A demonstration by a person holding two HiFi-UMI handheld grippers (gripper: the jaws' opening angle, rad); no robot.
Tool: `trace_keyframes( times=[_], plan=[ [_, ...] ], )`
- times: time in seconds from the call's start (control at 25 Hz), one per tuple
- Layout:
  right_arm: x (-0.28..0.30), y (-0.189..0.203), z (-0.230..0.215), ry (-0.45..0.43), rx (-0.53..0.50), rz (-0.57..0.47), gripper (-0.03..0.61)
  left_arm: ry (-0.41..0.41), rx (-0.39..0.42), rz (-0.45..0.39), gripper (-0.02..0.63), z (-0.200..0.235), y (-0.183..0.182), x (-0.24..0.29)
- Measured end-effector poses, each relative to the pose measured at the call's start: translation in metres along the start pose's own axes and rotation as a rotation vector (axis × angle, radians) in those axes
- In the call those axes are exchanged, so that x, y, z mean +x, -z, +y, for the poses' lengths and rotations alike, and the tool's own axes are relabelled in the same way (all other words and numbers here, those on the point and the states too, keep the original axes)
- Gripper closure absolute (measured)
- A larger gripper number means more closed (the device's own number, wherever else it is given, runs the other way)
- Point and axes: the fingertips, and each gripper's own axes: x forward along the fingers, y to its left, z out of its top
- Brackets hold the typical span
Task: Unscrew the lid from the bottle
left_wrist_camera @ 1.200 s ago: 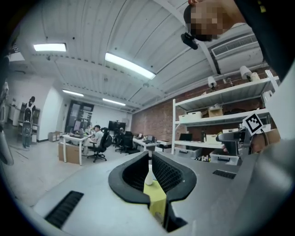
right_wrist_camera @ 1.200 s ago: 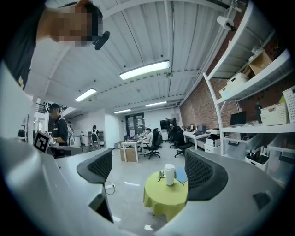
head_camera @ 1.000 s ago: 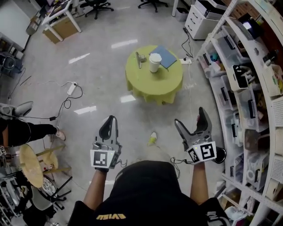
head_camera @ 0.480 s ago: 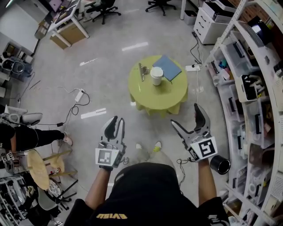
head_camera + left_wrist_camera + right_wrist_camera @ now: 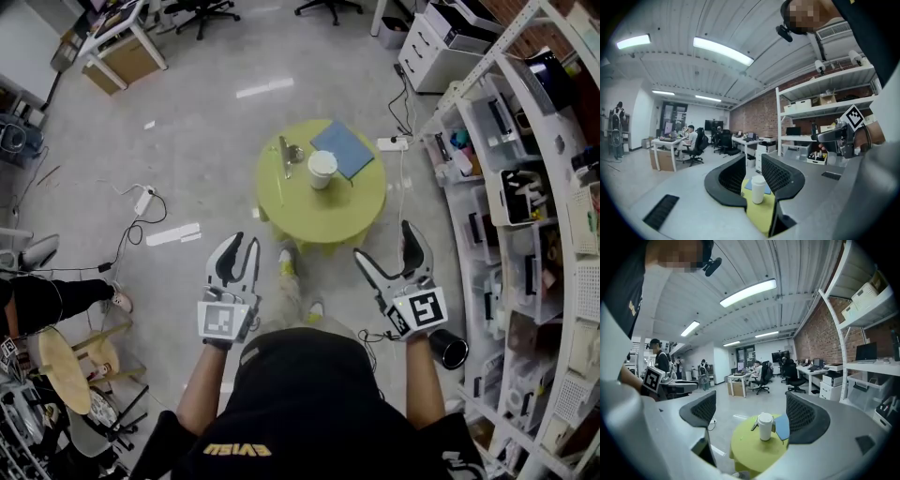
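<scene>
Ahead of both grippers lies a wide stretch of grey floor [image 5: 187, 131], and beyond it a round yellow-green table [image 5: 328, 220], well apart from my jaws. Off to the outer side of my right gripper [image 5: 384, 246] runs a long set of shelves [image 5: 525, 187] packed with bins. I hold my left gripper [image 5: 239, 251] beside the right one, and both point level at the table.

On the tabletop a blue pad [image 5: 343, 150] lies flat, beyond the bottle as I face it and a little to the right. A small metal thing [image 5: 285, 155] that I cannot identify lies to the bottle's left. The bottle [image 5: 322, 170] stands upright near the middle of the table. In each gripper view it shows between my two jaws, but only by line of sight: it is far ahead and nothing touches it. Its lid [image 5: 765, 417] is still on.

My left jaws have just been opening and stand a little apart with nothing between the pads. My right jaws are spread wide and also hold nothing.

I judge the bottle to be stiff, light plastic with a smooth, rather slippery white wall. A light bottle like that would probably slide or tip on the cloth if I nudged it. I would clamp its body low and square with one gripper, firmly enough that it cannot spin. The other gripper would take the lid across its rim, where the pads can bite for the twist.
</scene>
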Motion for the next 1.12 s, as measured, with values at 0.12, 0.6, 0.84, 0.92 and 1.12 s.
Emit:
trace_keyframes(
  times=[0.12, 0.6, 0.84, 0.92, 1.12],
  plan=[
    [0.032, -0.007, -0.001, 0.017, -0.009, 0.017, 0.129, 0.02, -0.003, -0.002, 0.5, 0.024, 0.002, 0.025],
    [0.154, 0.004, -0.012, 0.094, -0.059, 0.222, 0.135, 0.152, -0.025, 0.043, 0.495, 0.113, 0.046, 0.096],
    [0.203, 0.025, -0.015, 0.085, -0.087, 0.344, 0.135, 0.265, 0.08, 0.083, 0.488, 0.122, 0.093, 0.142],
    [0.218, 0.033, -0.017, 0.077, -0.091, 0.389, 0.137, 0.308, 0.088, 0.101, 0.487, 0.118, 0.108, 0.157],
    [0.241, 0.065, -0.023, 0.051, -0.115, 0.489, 0.141, 0.411, 0.044, 0.173, 0.459, 0.097, 0.16, 0.177]
  ],
)
